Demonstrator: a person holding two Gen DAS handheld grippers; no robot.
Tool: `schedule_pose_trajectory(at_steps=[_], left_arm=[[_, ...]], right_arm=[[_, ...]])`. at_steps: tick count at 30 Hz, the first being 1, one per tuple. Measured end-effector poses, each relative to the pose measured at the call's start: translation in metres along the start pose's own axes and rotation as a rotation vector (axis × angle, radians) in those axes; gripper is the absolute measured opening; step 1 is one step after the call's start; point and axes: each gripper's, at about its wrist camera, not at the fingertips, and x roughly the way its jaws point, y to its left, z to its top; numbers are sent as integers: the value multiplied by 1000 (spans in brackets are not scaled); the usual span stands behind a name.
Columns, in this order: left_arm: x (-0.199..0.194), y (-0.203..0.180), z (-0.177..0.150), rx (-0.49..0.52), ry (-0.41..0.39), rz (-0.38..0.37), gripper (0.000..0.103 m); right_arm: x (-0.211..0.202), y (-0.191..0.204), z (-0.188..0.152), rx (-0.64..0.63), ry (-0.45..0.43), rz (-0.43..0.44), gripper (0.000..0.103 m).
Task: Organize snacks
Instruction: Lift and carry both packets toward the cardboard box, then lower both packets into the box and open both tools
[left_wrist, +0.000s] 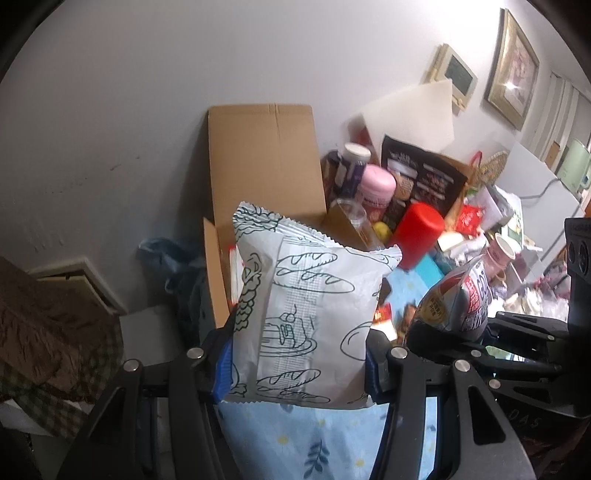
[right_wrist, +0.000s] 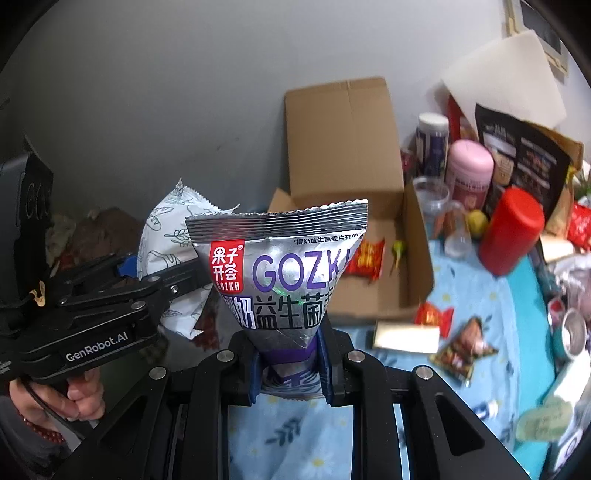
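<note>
Blue floral-clothed surface (right_wrist: 476, 295) carries an open cardboard box (right_wrist: 369, 258); left gripper (left_wrist: 297, 363) clamps a white bread-printed packet (left_wrist: 306, 302), right gripper (right_wrist: 290, 365) pinches a silver GOZKH pouch (right_wrist: 280, 266).

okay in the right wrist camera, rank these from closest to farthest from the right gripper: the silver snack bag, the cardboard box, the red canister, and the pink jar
1. Silver snack bag: held in the right gripper jaws, centre.
2. Cardboard box: open, just behind the bag.
3. Red canister: right of the box, leaning.
4. Pink jar: farther back, near the wall.
</note>
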Motion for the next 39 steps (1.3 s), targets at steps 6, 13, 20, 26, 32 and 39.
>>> schedule_pose_trajectory(at_steps=[6, 13, 20, 26, 32, 39], left_arm=[[20, 1, 25, -14, -14, 16, 53], [61, 4, 48, -16, 4, 8, 53], [112, 3, 59, 6, 39, 38, 53], [156, 10, 58, -9, 99, 62, 53], [197, 14, 53, 16, 131, 105, 53], [239, 22, 46, 43, 163, 135, 53]], right_arm=[[12, -17, 34, 1, -34, -1, 24], [34, -42, 65, -4, -50, -11, 24], [71, -68, 80, -14, -35, -42, 24], [113, -92, 84, 8, 20, -42, 24], [153, -108, 85, 2, 60, -60, 24], [197, -126, 84, 27, 102, -60, 24]])
